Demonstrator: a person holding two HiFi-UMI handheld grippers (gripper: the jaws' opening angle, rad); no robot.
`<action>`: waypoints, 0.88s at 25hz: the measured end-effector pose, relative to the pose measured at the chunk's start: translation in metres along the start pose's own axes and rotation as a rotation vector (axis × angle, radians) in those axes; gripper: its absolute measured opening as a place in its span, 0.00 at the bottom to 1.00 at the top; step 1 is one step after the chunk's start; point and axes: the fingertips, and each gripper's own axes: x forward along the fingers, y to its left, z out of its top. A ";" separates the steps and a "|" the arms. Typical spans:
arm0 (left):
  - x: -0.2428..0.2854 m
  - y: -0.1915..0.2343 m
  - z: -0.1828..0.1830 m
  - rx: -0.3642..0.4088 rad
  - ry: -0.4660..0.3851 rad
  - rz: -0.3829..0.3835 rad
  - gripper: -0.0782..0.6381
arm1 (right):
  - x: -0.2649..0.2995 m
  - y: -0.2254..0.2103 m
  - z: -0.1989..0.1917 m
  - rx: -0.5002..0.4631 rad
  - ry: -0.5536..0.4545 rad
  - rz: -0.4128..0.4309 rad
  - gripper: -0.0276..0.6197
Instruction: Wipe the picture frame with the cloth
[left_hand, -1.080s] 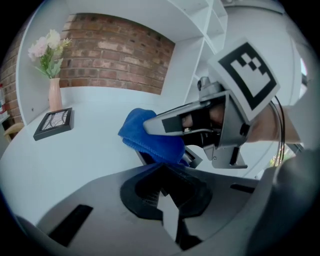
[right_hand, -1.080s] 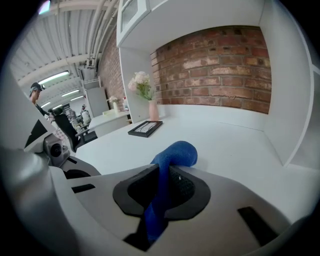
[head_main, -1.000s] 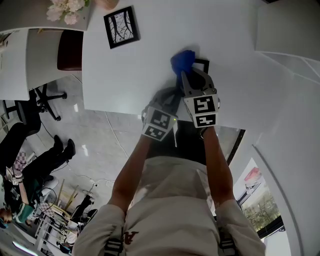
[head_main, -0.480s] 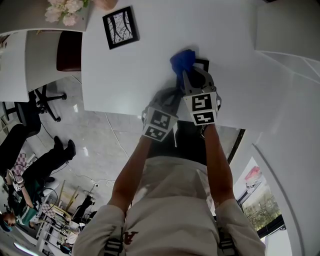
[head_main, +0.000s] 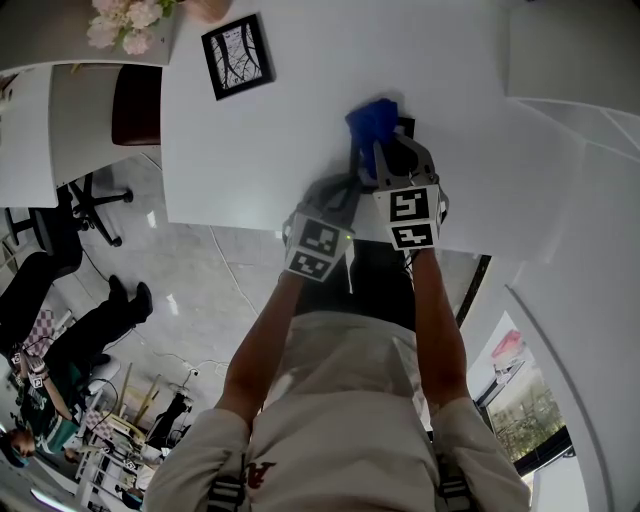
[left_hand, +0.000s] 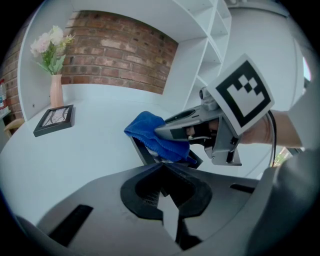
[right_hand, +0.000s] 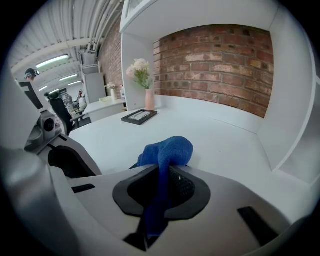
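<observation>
A small black picture frame (head_main: 407, 127) lies on the white table (head_main: 280, 140), mostly covered by a blue cloth (head_main: 372, 122). My right gripper (head_main: 379, 150) is shut on that cloth (right_hand: 167, 149) and presses the wad onto the frame. In the left gripper view the frame's dark edge (left_hand: 143, 150) runs into my left gripper (left_hand: 162, 167), which is shut on its near corner. The right gripper's fingers (left_hand: 175, 131) lie over the cloth (left_hand: 150, 131) there. In the head view the left gripper (head_main: 350, 183) sits just left of the right one, at the table's near edge.
A second black picture frame (head_main: 238, 54) lies far left on the table, next to a pink vase of flowers (left_hand: 51, 75). A brick wall (right_hand: 215, 75) and white shelving (left_hand: 210, 45) bound the far side. Office chairs (head_main: 90, 195) and seated people are on the floor to the left.
My right gripper and the cloth have slid a little to the right over the frame. The left gripper has stayed in place.
</observation>
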 end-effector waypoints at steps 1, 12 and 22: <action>0.000 0.000 0.000 0.000 0.000 0.000 0.11 | -0.001 -0.002 -0.001 -0.001 0.002 -0.006 0.10; 0.000 0.001 -0.001 0.000 0.002 0.006 0.11 | -0.015 -0.026 -0.011 0.014 0.017 -0.067 0.10; 0.000 0.001 -0.001 0.005 0.002 0.014 0.11 | -0.034 -0.051 -0.020 0.042 0.023 -0.135 0.10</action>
